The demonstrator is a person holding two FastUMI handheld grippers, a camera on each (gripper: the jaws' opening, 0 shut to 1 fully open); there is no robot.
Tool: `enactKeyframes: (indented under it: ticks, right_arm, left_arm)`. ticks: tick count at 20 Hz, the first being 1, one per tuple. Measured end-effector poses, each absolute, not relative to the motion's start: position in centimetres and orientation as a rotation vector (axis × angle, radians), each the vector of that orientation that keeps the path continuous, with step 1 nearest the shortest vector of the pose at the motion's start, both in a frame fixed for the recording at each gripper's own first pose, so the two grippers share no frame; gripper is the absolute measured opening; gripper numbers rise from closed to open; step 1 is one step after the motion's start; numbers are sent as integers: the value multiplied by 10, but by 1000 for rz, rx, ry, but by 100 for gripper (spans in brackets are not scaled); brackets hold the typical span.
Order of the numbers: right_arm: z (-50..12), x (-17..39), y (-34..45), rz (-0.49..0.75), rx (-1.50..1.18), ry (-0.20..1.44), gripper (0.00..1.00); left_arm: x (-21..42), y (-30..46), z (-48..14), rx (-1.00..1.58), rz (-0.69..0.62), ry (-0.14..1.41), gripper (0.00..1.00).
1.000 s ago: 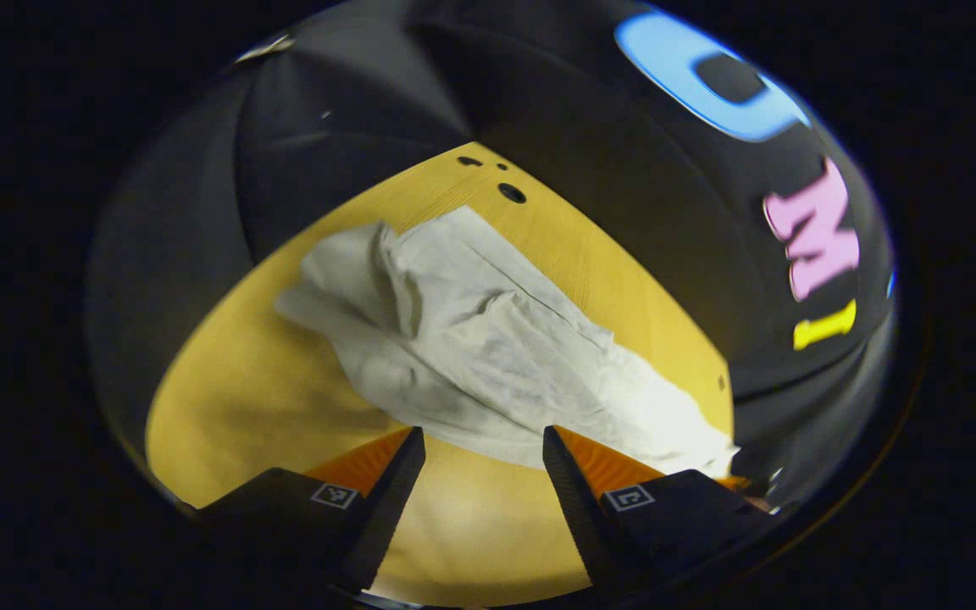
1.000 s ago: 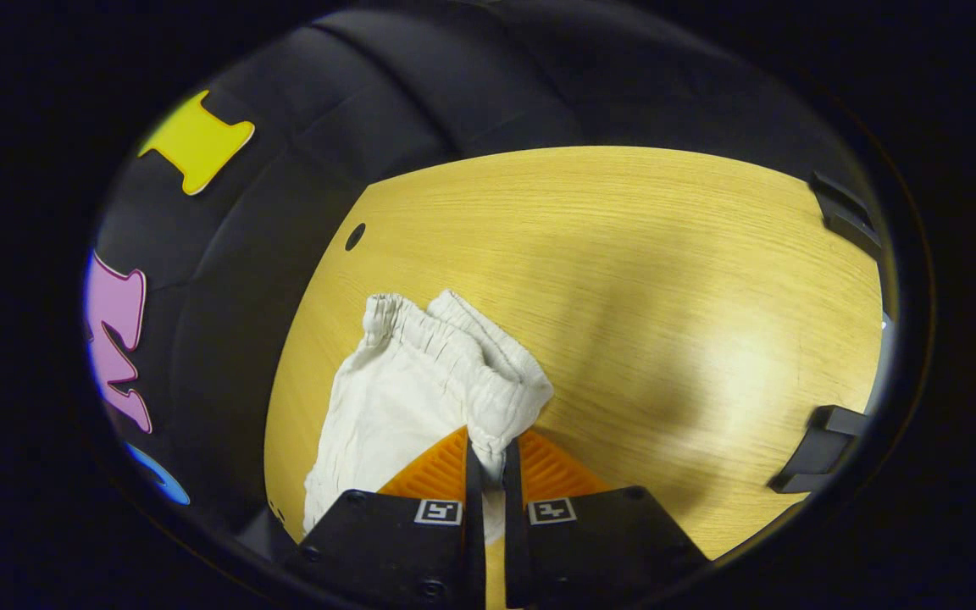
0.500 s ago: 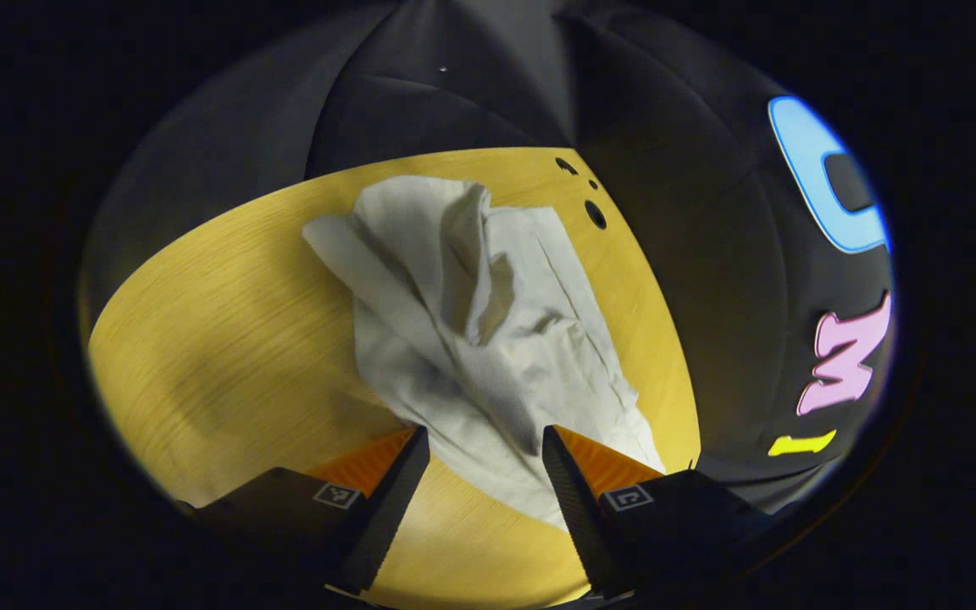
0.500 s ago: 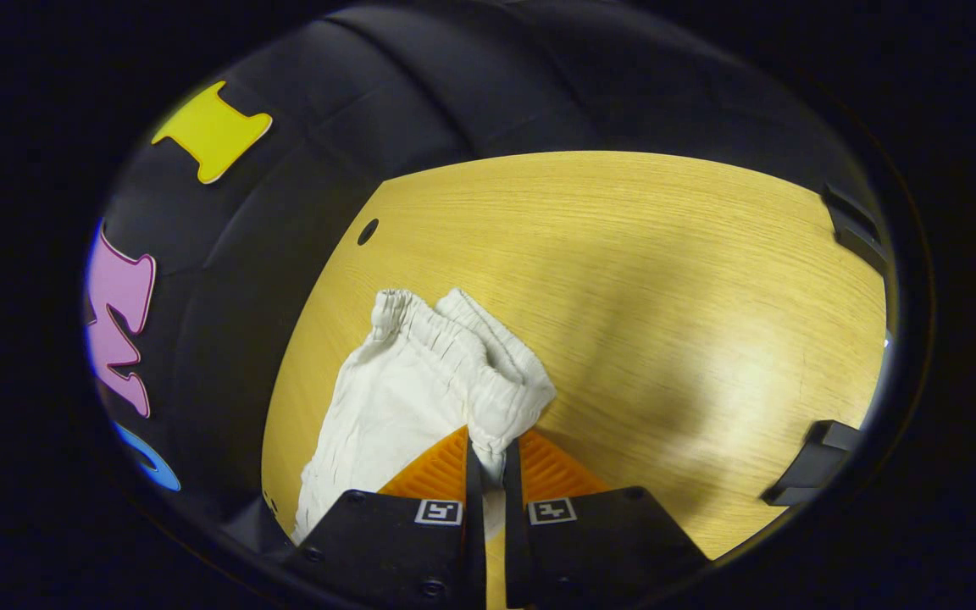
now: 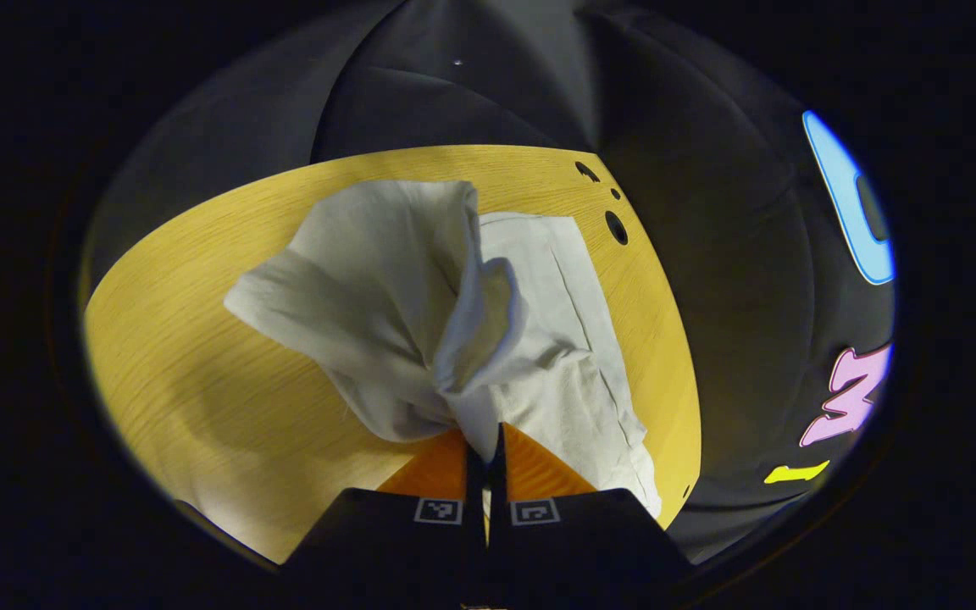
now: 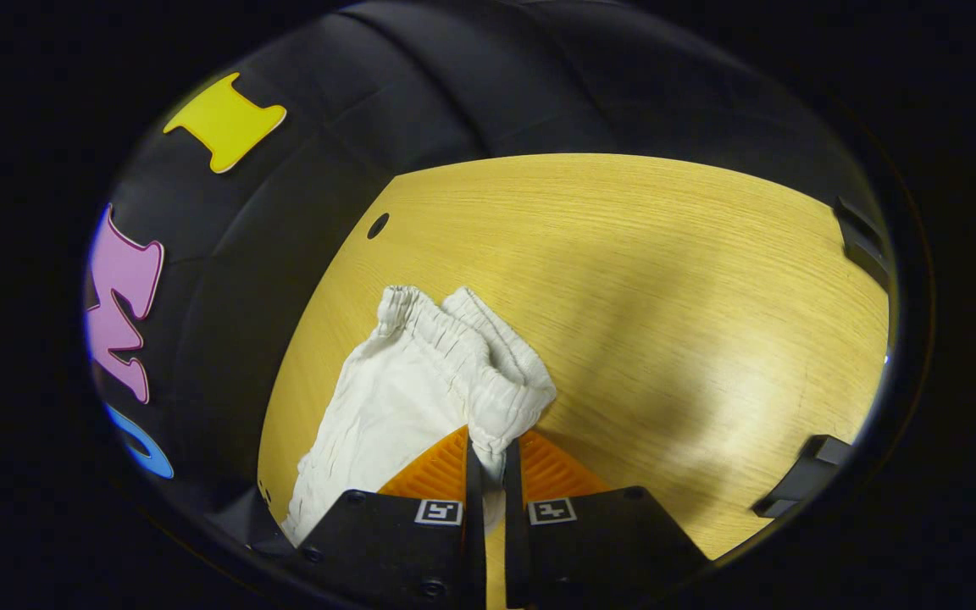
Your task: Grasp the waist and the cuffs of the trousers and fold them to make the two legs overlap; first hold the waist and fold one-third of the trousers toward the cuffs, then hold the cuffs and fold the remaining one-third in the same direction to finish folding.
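White trousers (image 5: 454, 313) lie bunched on the wooden table (image 5: 200, 339). The left gripper (image 5: 485, 449) pinches a cuff end; the right gripper (image 6: 488, 462) clamps the gathered waist (image 6: 471, 356).

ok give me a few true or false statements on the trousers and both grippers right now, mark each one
1. The left gripper is shut on the trousers. True.
2. The right gripper is open above bare table. False: it is shut on the gathered waistband.
3. The trousers are dark blue. False: they are off-white.
4. The trousers lie on a wooden table. True.
5. The trousers are neatly folded in thirds. False: in the left gripper view the cloth is bunched and partly lifted.
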State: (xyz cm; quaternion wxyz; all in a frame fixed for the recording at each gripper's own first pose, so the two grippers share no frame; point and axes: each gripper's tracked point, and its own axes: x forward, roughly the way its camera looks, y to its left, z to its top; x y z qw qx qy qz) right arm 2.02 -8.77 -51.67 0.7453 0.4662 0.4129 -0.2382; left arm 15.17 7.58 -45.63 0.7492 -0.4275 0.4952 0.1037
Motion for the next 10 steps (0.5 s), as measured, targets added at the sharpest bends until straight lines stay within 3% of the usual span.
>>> enactKeyframes:
  ticks: [7, 10]
  right_arm:
    - [-464, 30, -91, -385, 1019, 735, 13]
    - [-425, 27, -92, -271, 949, 646, 13]
  left_arm:
    - [122, 75, -451, -977, 237, 1039, 7]
    - [109, 74, -451, -972, 240, 1034, 7]
